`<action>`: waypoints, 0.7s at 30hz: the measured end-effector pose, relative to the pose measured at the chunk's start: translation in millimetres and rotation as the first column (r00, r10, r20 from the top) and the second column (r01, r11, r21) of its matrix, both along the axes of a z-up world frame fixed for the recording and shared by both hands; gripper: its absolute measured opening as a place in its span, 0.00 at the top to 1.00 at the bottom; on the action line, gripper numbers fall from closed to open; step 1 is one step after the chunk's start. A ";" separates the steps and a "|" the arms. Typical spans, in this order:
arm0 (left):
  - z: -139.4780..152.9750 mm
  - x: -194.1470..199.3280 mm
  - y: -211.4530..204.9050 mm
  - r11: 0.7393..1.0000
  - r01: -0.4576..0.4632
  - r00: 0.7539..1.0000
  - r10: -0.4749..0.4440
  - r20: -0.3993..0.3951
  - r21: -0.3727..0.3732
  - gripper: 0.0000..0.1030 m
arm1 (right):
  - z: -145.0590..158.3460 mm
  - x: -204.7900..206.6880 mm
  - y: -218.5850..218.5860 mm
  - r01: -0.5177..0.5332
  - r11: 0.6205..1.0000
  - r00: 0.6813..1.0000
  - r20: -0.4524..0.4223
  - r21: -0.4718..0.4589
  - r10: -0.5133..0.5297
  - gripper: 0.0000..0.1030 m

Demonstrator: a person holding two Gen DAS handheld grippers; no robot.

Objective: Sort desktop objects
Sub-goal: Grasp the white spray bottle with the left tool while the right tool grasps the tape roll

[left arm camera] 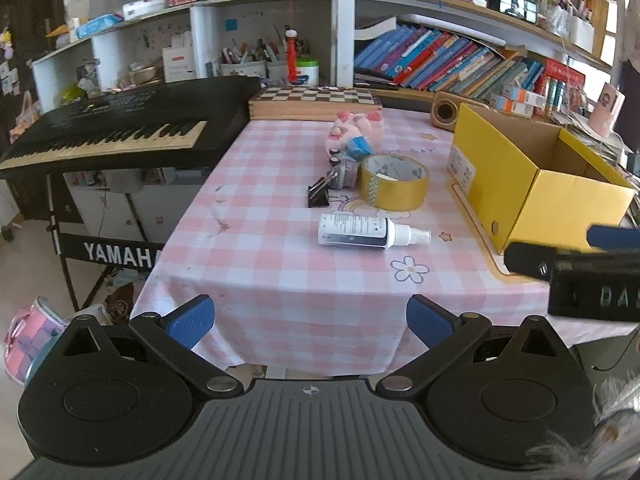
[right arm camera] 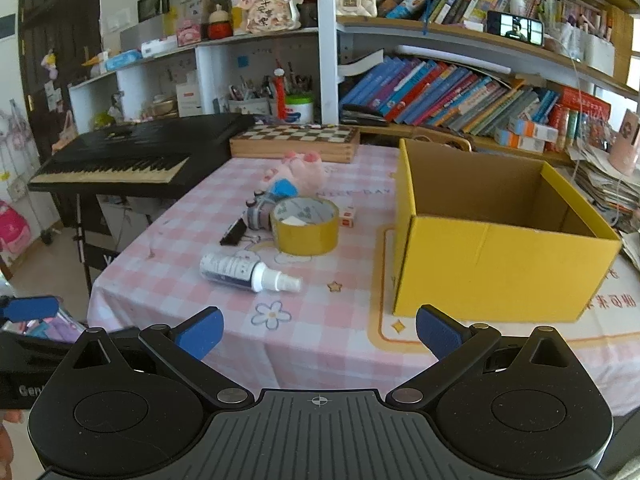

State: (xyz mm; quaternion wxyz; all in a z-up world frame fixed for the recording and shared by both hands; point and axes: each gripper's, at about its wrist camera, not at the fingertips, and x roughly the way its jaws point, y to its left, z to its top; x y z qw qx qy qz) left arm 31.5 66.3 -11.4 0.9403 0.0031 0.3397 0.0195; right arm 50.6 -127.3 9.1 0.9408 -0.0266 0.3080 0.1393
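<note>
The near part of the checked surface [right arm camera: 320, 344] lies bare, giving open passage from 6 o'clock toward the centre. A spray bottle [right arm camera: 248, 272] lies flat at 11 o'clock, with a tape roll [right arm camera: 306, 226] and black binder clip [right arm camera: 234, 232] clustered just behind it and a pink plush toy [right arm camera: 304, 170] beyond. A tall yellow box [right arm camera: 500, 240], open on top, blocks 1 to 2 o'clock. A keyboard [right arm camera: 120, 160] borders the surface at 10 o'clock; a chessboard [right arm camera: 296, 142] closes 12 o'clock.
</note>
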 end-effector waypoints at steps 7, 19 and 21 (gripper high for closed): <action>-9.6 18.3 -3.5 0.996 0.071 0.997 -0.070 -0.014 0.050 0.02 | 5.1 22.0 14.4 -0.047 0.999 0.999 0.020 0.003 0.047 0.00; -26.1 78.3 6.5 0.955 0.274 0.962 -0.272 -0.026 0.113 0.19 | 1.4 90.3 37.4 -0.098 0.995 0.995 -0.036 -0.004 0.097 0.00; -29.9 92.7 7.2 0.933 0.334 0.943 -0.333 -0.030 0.135 0.23 | -1.2 104.7 41.8 -0.107 0.994 0.993 -0.059 -0.008 0.106 0.00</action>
